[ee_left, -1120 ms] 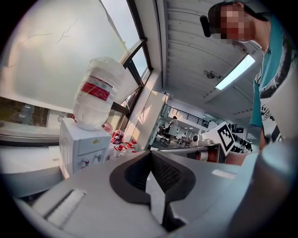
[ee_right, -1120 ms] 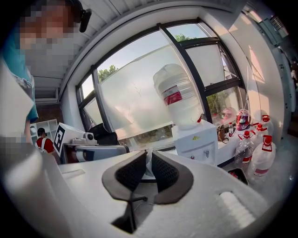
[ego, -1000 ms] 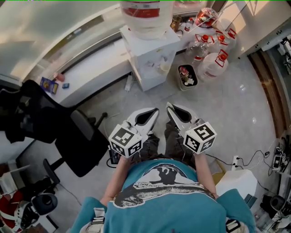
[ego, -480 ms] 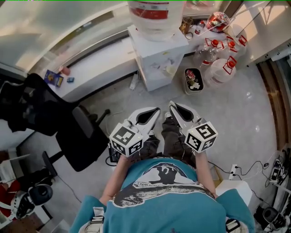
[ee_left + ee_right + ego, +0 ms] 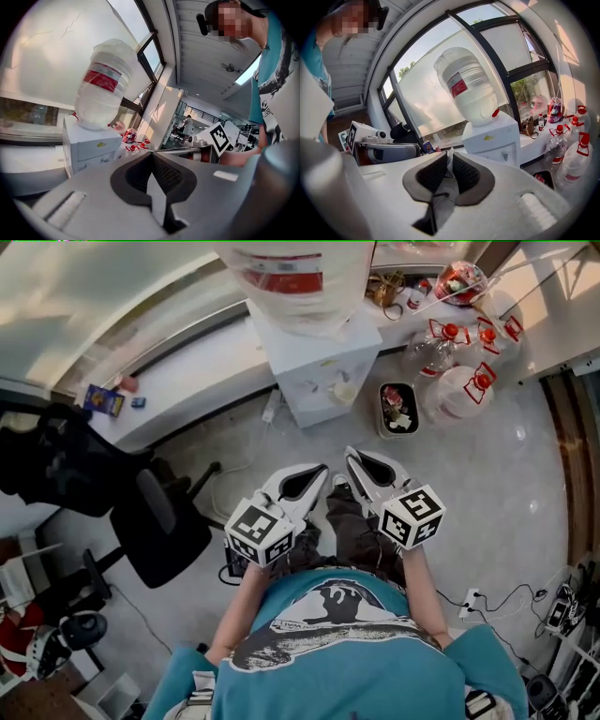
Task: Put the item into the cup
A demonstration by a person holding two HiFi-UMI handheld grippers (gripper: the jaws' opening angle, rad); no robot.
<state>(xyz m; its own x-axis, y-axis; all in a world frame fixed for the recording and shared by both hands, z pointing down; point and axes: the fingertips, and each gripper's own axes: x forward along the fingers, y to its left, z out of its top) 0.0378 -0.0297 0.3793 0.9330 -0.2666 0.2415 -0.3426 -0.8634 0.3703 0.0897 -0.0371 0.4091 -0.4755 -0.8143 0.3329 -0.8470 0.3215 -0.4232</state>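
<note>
bottle [image 5: 292, 277] on dispenser [image 5: 323, 367], jugs [image 5: 459, 390] right

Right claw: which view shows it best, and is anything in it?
The right gripper view: the right claw is closed on a thin white scrap at its tips. The head view shows it from above, scrap not discernible. The left gripper view shows its marker cube, not the tips.

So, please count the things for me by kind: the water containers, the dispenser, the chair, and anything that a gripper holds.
Red-capped jugs: 4
Big inverted bottle: 1
Water dispenser: 1
Office chair: 1
Thin white item pinched in the right gripper: 1
Total: 8
</note>
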